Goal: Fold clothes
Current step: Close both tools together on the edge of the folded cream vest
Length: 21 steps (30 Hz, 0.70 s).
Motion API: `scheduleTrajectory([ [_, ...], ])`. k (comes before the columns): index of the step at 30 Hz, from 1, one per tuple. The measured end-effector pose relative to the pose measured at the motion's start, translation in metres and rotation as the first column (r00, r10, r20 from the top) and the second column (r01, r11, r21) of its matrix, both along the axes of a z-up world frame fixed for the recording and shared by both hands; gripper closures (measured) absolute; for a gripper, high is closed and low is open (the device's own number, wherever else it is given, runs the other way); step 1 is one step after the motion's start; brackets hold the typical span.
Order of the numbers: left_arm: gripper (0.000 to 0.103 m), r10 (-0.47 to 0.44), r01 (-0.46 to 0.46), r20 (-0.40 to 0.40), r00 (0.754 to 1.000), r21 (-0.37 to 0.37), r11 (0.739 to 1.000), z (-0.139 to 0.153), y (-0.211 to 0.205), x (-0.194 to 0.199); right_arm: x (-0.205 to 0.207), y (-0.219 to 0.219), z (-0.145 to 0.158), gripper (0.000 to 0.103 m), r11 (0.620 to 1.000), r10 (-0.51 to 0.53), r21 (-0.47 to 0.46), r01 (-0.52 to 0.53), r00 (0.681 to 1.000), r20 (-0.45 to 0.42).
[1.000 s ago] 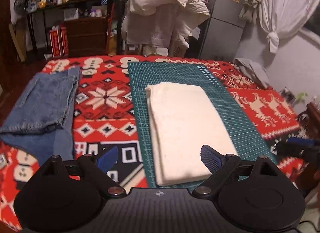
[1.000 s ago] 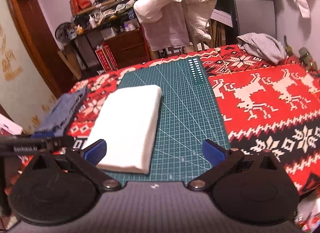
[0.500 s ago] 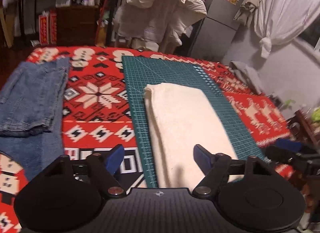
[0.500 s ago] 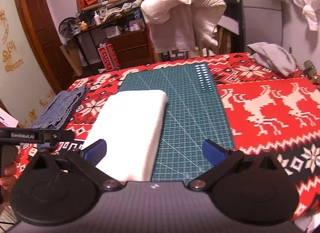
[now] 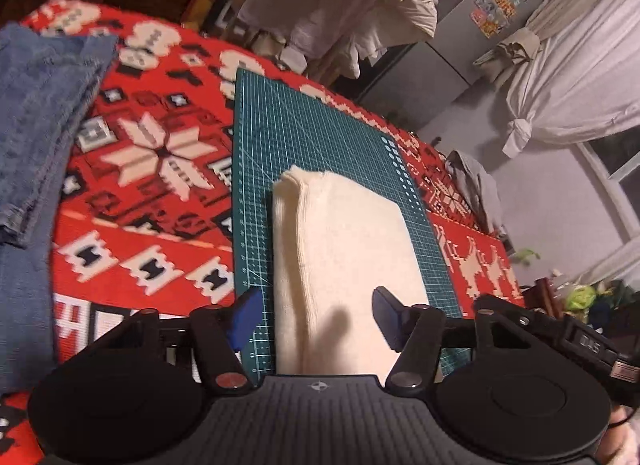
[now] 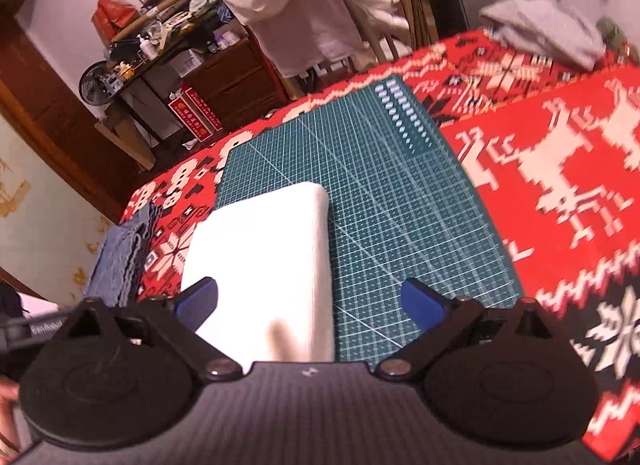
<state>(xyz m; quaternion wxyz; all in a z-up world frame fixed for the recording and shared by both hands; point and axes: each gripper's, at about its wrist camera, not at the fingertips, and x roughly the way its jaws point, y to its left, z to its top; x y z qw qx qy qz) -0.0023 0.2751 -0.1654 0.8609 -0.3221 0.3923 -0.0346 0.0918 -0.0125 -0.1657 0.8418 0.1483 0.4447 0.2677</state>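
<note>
Centrally: folded cream towel (image 5: 344, 249) — lying lengthwise on the green cutting mat (image 5: 280, 137), over a red patterned tablecloth (image 5: 152, 193). Left gripper (image 5: 316, 315) — fingers spread, hovering at the towel's near end, holding nothing. Right gripper (image 6: 310, 301) — likewise spread wide and empty. Folded blue jeans (image 5: 36, 113) on the cloth, left of the mat. Grey garment (image 6: 548, 31) at the far right corner.

My left gripper (image 5: 318, 319) is black: two round discs, a ribbed grey plate with a small compass mark, silver screws at the arm pivots, blue pads (image 5: 245, 317) on the fingers. My right gripper (image 6: 310, 303) matches it, with white lettering on the bar left of its discs.
</note>
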Motion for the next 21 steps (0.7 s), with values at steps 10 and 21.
scheduleTrajectory([
  [10, 0.064, -0.01, 0.009, -0.009, 1.0, -0.127, 0.992, -0.012, 0.013, 0.006, 0.027, 0.015, -0.022, 0.062, 0.999, 0.023, 0.043, -0.019, 0.994, -0.108],
  [21, 0.068, -0.028, 0.023, -0.041, 0.999, -0.11, 0.994, -0.019, 0.013, 0.007, 0.021, 0.032, -0.031, 0.064, 0.998, 0.059, -0.025, -0.062, 0.991, -0.119],
])
